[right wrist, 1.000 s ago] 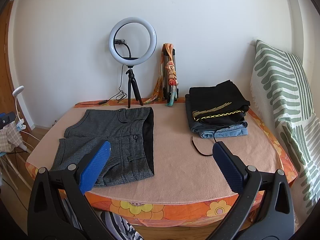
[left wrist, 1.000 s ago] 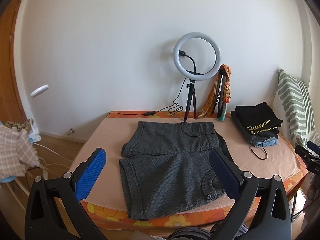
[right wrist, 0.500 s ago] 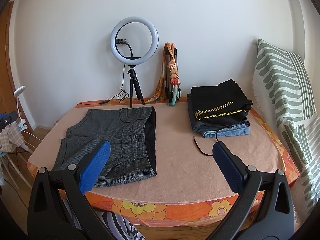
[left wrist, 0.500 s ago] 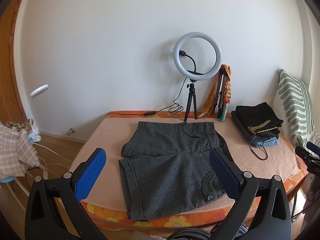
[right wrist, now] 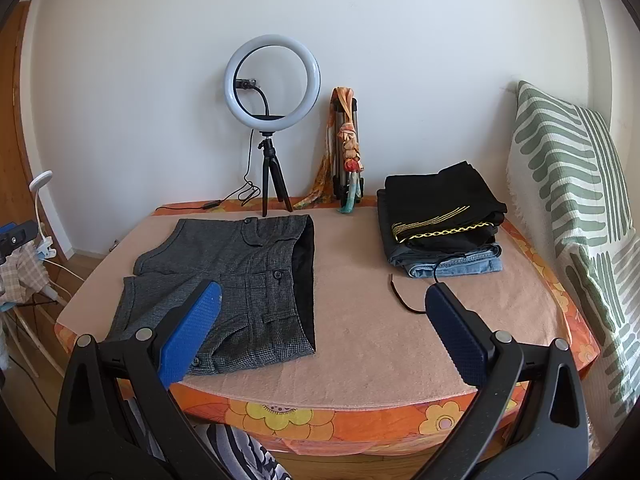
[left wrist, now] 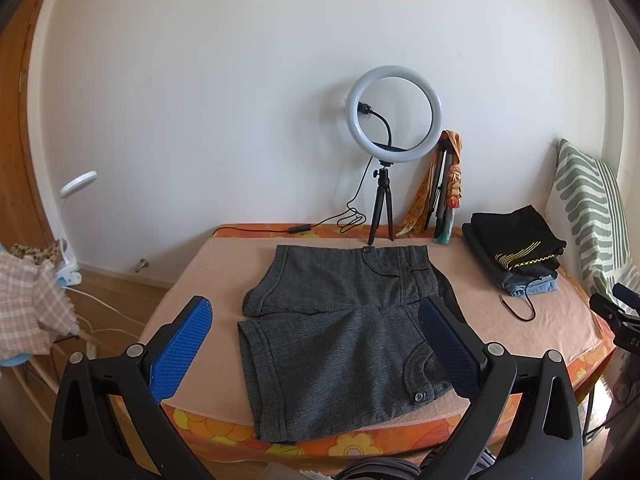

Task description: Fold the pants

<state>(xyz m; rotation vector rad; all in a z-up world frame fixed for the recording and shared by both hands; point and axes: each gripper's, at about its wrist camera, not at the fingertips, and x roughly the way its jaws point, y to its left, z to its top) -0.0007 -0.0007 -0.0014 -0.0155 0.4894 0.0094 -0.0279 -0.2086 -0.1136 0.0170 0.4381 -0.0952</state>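
Note:
Grey checked shorts (left wrist: 340, 320) lie flat on the peach-covered table (left wrist: 216, 280), waistband to the right and legs to the left. They also show in the right wrist view (right wrist: 240, 276) at the table's left. My left gripper (left wrist: 312, 336) is open and empty, held in front of the table's near edge over the shorts' near leg. My right gripper (right wrist: 324, 328) is open and empty, in front of the near edge, between the shorts and the bare cloth to their right.
A ring light on a tripod (right wrist: 272, 128) and a folded tripod with a scarf (right wrist: 346, 152) stand at the back. A stack of folded clothes (right wrist: 440, 220) with a black cord (right wrist: 404, 300) sits at the right. A striped pillow (right wrist: 568, 216) leans at the far right.
Both views have shifted slightly; the right gripper has edged a little toward the table. The shorts have not moved.

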